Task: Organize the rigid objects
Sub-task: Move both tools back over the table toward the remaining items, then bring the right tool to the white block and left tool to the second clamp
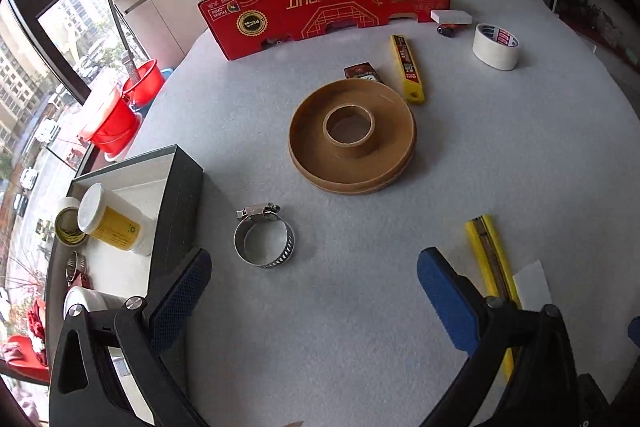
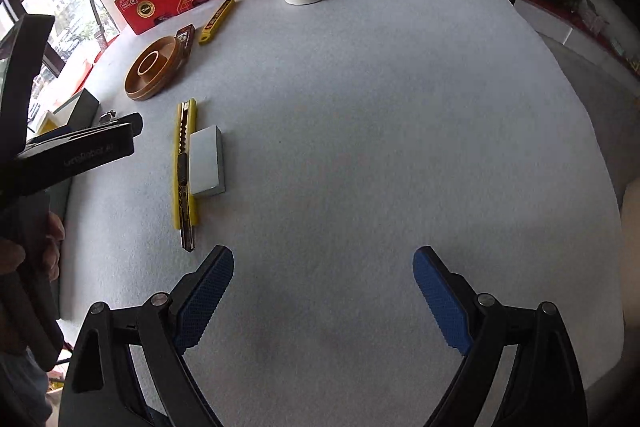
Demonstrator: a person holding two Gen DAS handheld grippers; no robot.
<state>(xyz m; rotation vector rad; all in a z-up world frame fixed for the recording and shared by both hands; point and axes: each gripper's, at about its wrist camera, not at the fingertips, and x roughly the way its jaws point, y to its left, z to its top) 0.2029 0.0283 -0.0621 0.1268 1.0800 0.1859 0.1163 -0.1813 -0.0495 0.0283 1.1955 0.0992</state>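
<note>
The left tool [image 1: 312, 283] hangs released over the grey worktop [image 1: 500, 167], jaws spread wide with nothing between them; the right tool [image 2: 323, 281] is likewise released, empty, over bare felt; the nearest loose item to the left tool is a metal hose clamp [image 1: 264, 237], lying just ahead of its left finger and beside the dark open box [image 1: 180, 203] that already holds a yellow-labelled jar [image 1: 110, 221] and a small tape roll [image 1: 68, 227]; the clamp looks light, stiff and slick, a thin steel band that would likely spring or skate if squeezed across its open ring, so the screw housing at its top seems the surer hold; a yellow utility knife [image 2: 185, 171] lies just ahead and left of the right tool's left finger, touching a white block [image 2: 206, 163]; the knife should be rigid and light, best pinched across its narrow body mid-length, away from the dark tip nearest the tool; further off sit a wide brown spool [image 1: 352, 137], a second yellow cutter [image 1: 407, 67], white masking tape [image 1: 496, 47] and a red carton [image 1: 328, 3]
</note>
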